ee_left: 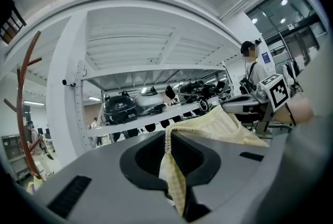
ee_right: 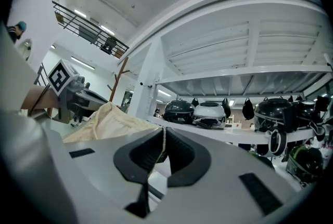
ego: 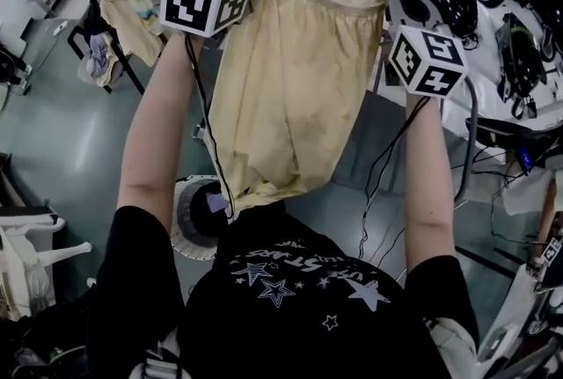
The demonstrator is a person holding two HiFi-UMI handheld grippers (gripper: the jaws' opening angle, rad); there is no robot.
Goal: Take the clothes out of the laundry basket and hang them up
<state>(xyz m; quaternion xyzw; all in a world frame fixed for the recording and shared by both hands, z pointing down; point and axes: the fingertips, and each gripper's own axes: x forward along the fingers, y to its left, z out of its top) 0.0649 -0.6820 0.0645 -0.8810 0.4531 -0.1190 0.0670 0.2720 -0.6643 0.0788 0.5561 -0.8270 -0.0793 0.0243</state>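
Far left in the head view, a dark rack (ego: 119, 61) on the floor has a yellowish cloth (ego: 127, 12) and other clothes draped over it. It stands well apart from you.

Your left gripper (ee_left: 168, 134) is held out in front of you at the end of your bare left forearm (ego: 154, 131). Its jaws are pinched almost together on the gathered waistband of the pale yellow garment (ego: 290, 78), and a fold of fabric hangs down through the gap between them.

Below that arm a round white container (ego: 195, 219) with a dark inside sits on the floor. You can't tell what is in it.

The garment is up in the air between both grippers, off the floor. Its waistband is stretched from one gripper to the other. The rest hangs down in front of your chest, and the lower hem reaches your black star-print shirt (ego: 299, 289).

Your right gripper (ee_right: 163, 132) is clamped nearly closed on the other end of the waistband. Only a thin edge of cloth shows between the jaws, and the fabric bunches off to its left. Its marker cube (ego: 427, 59) sits above your right forearm.

Ahead of both grippers is a white shelf (ee_right: 244, 134) loaded with helmets (ee_right: 209, 112). More helmets lie at the far right of the head view.
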